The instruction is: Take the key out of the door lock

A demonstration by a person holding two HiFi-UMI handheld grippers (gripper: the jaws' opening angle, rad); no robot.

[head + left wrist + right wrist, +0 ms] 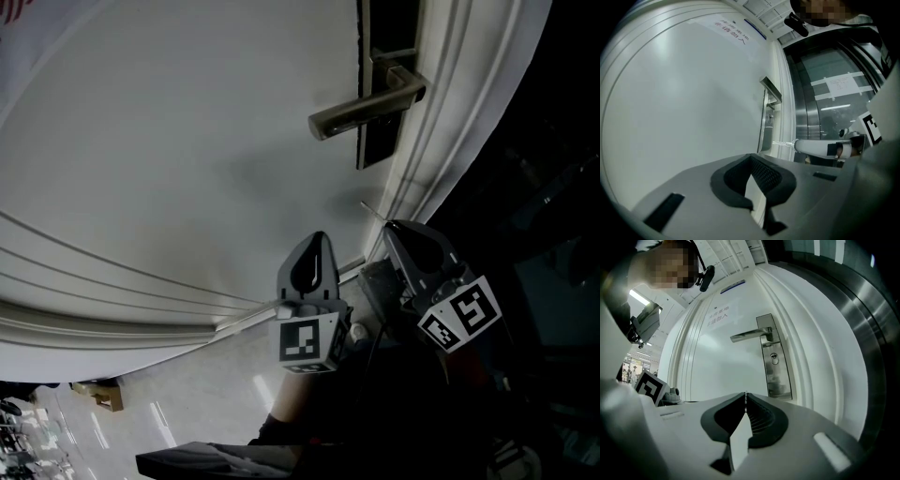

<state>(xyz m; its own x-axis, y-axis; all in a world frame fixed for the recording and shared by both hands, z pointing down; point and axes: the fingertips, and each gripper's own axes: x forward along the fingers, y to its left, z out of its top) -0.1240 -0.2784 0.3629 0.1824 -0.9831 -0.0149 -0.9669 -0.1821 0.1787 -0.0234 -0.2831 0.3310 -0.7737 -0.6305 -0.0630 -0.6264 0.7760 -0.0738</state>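
Note:
A white door (187,169) carries a metal lever handle (366,108) on a dark lock plate (380,141). In the right gripper view the keyhole (774,358) below the handle (750,336) has nothing in it. My right gripper (394,228) is below the handle, away from the door, and is shut on a thin key (371,212) that sticks out past its tips. The left gripper view shows the key (783,143) from the side. In the right gripper view it is an edge-on sliver (746,396). My left gripper (319,239) hangs beside the right one, shut and holding nothing.
The ribbed white door frame (441,141) runs along the door's lock side, with a dark glass and metal panel (834,93) beyond it. A paper sign (717,315) is stuck high on the door. A small cardboard box (103,394) sits on the pale floor at lower left.

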